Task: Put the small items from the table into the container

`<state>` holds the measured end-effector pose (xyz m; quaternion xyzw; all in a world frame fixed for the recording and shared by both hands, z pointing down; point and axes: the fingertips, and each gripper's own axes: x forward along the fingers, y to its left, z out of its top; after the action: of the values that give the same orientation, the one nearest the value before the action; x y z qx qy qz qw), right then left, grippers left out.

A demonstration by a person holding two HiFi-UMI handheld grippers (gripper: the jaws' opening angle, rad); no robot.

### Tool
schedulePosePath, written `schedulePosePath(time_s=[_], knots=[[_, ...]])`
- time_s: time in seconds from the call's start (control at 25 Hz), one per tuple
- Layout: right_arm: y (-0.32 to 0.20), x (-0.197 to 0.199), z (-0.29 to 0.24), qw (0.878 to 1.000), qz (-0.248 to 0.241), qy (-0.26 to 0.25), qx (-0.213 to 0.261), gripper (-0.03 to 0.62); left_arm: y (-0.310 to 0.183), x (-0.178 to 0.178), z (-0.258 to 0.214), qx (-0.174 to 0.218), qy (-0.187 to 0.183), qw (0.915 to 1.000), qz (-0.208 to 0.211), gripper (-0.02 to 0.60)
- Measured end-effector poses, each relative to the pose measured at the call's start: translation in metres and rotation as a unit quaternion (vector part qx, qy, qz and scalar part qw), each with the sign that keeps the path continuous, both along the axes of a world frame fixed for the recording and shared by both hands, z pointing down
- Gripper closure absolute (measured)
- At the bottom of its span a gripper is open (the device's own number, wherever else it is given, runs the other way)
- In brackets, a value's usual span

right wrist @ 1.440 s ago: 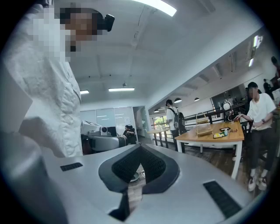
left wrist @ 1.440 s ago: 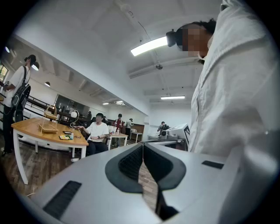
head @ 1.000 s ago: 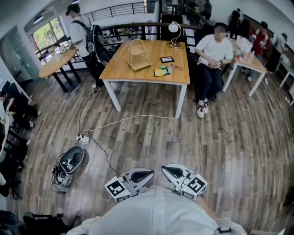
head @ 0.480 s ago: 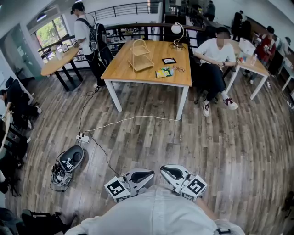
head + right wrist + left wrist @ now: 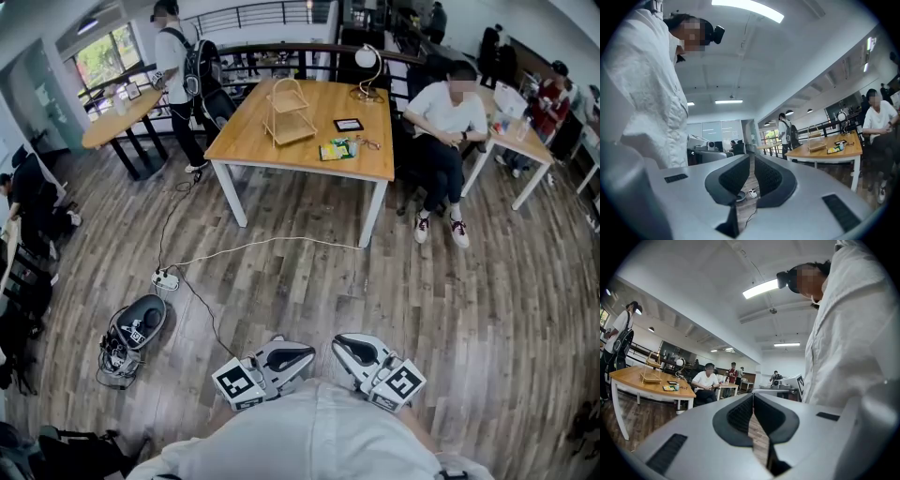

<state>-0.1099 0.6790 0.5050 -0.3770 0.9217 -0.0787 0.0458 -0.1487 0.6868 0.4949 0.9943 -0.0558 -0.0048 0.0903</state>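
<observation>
At the far left of the head view, a dark rounded device (image 5: 139,326) sits on the plank floor (image 5: 469,309) among tangled cords. A white power strip (image 5: 165,278) lies near it, and a white cable (image 5: 272,241) trails toward the wooden table (image 5: 281,150). A person with a backpack (image 5: 178,56) stands by the table's left corner.

The table is at the top of the view, well apart from both grippers. On it stands the wire basket (image 5: 287,111). To the basket's right lie the small items: a green packet (image 5: 332,148), a black tablet (image 5: 348,124), and something thin beside the packet that is too small to name. A globe desk lamp (image 5: 366,61) stands at the back edge, and a seated person (image 5: 444,117) is just right of the table.

At the bottom, close to the wearer's white shirt (image 5: 319,436), the left gripper (image 5: 298,354) and right gripper (image 5: 345,348) angle inward with their tips near each other.

The left gripper view shows that gripper's jaws pressed together with nothing between them. Unlike the head view, it also takes in a ceiling strip light (image 5: 761,288). The table appears side-on at far left.

The right gripper view shows its jaws closed to a hairline slit, empty. Below the pads, the power strip and the dark device show on the floor. The table sits at right, with the basket and the small items on top.
</observation>
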Motion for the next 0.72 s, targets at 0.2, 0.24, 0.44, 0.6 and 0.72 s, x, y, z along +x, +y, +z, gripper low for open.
schedulePosePath(time_s=[0.2, 0.24, 0.44, 0.6, 0.72], knots=[[-0.031, -0.001, 0.001, 1.0, 0.004, 0.002, 0.002, 0.576, -0.034, 0.002, -0.001, -0.001, 0.007, 1.0, 0.005, 0.574], [-0.039, -0.001, 0.001, 1.0, 0.006, 0.004, 0.002, 0.576, -0.043, 0.003, -0.001, 0.0, 0.008, 0.9999, 0.006, 0.574], [-0.09, 0.001, -0.003, 1.0, 0.02, 0.01, 0.008, 0.576, -0.097, 0.004, -0.003, 0.007, 0.01, 0.9998, 0.014, 0.574], [-0.136, -0.004, -0.014, 0.999, 0.028, 0.015, 0.014, 0.576, -0.144, -0.001, -0.015, 0.011, 0.017, 0.9996, 0.02, 0.574], [-0.172, -0.012, -0.021, 0.999, 0.033, 0.016, 0.015, 0.576, -0.18, -0.011, -0.021, 0.011, 0.019, 0.9995, 0.022, 0.574]])
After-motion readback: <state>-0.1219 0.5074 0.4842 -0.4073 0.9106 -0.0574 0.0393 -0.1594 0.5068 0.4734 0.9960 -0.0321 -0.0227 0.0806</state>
